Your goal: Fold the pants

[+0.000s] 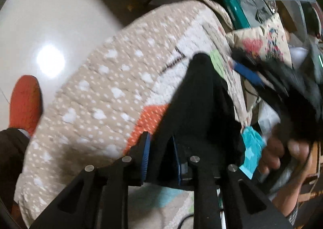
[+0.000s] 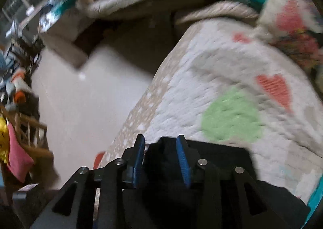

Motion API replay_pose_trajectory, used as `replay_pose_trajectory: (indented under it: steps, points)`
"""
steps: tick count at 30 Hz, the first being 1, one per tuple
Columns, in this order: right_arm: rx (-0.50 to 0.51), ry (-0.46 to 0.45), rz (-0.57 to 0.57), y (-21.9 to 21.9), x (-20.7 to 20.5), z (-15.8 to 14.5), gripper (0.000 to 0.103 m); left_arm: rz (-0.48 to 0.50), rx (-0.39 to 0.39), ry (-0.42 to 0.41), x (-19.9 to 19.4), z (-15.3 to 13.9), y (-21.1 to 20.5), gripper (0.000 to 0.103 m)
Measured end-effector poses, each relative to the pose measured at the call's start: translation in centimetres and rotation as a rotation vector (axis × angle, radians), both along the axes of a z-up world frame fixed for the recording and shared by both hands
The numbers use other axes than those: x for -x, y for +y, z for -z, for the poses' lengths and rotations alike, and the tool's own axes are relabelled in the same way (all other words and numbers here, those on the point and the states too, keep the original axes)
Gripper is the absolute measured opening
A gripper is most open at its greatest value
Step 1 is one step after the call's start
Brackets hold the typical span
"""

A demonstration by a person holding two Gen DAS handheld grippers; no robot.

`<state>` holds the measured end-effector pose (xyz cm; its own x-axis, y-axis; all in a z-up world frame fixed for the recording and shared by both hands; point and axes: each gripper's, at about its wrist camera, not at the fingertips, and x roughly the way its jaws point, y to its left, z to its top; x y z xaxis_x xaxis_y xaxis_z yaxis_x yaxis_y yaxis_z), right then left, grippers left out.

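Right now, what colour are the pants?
Black pants, clearest in the left wrist view.

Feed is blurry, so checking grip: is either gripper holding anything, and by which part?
Both hold the black pants. The left gripper and right gripper each have black fabric between their pads over the quilt; which part cannot be told.
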<state>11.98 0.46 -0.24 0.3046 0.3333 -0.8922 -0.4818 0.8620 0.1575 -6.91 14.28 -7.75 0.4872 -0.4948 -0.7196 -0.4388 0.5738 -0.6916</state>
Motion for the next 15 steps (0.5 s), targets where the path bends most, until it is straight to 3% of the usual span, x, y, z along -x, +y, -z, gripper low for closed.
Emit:
replay_pose_trajectory:
  steps: [6,11,15]
  points:
    - [-0.047,-0.052,0.061,-7.2,5.2,-2.5,0.037,-0.062,-0.153,-0.101,1.2,-3.5,1.3,0.021]
    - [-0.095,-0.039,0.189,-13.5,9.4,-0.1,0.037,0.078,-0.253,-0.205,0.4,-5.6,-2.9,0.023]
    - [-0.195,0.041,0.221,-15.3,11.3,2.1,0.037,0.2,-0.282,-0.153,-1.1,-4.0,-6.2,0.026]
